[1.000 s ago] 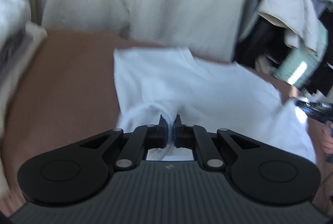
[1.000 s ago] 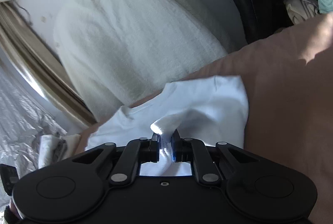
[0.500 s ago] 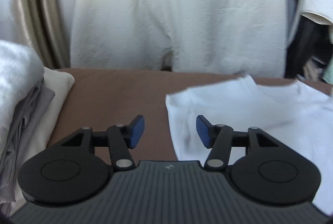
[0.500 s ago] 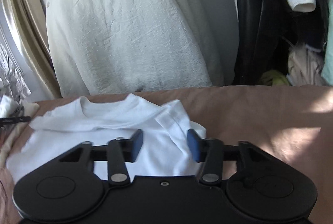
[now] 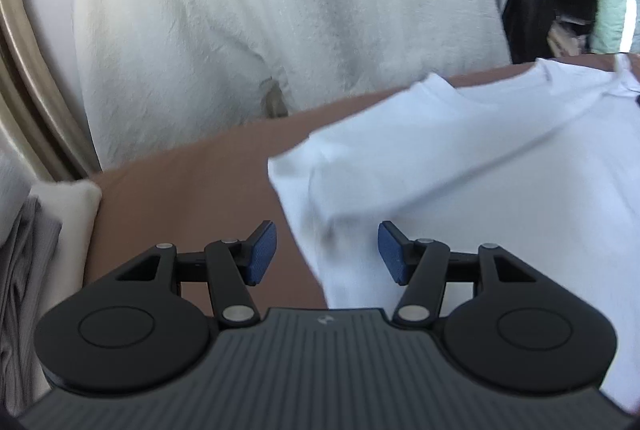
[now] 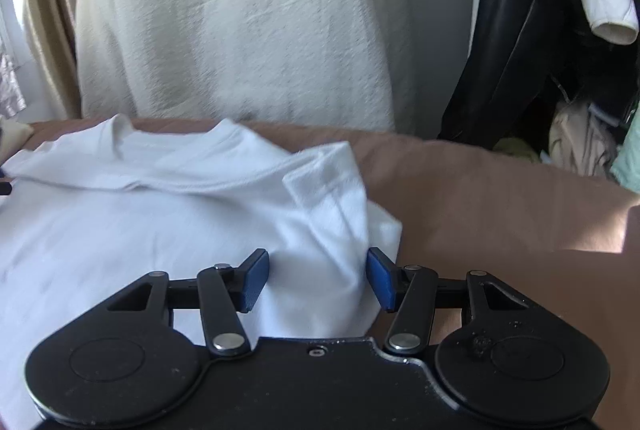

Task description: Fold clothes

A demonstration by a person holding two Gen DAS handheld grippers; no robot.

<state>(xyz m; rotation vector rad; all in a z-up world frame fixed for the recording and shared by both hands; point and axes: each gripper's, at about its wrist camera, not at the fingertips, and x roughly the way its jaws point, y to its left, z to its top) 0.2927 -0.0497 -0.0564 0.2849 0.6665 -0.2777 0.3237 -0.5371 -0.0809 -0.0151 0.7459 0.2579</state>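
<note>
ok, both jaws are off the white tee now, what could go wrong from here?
1. The right gripper has jaws opening with the folded sleeve lying between them; moving off could snag and undo the fold.
2. The left gripper straddles the edge of the white tee, so closing may pinch only one layer or grab the brown cover.
3. The collar looks uneven, so the next fold may come out skewed.

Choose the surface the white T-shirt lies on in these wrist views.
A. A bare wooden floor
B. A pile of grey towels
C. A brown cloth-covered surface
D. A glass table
C: the white T-shirt is spread flat on the brown cloth-covered surface, which shows bare on either side of it in both views.
</note>
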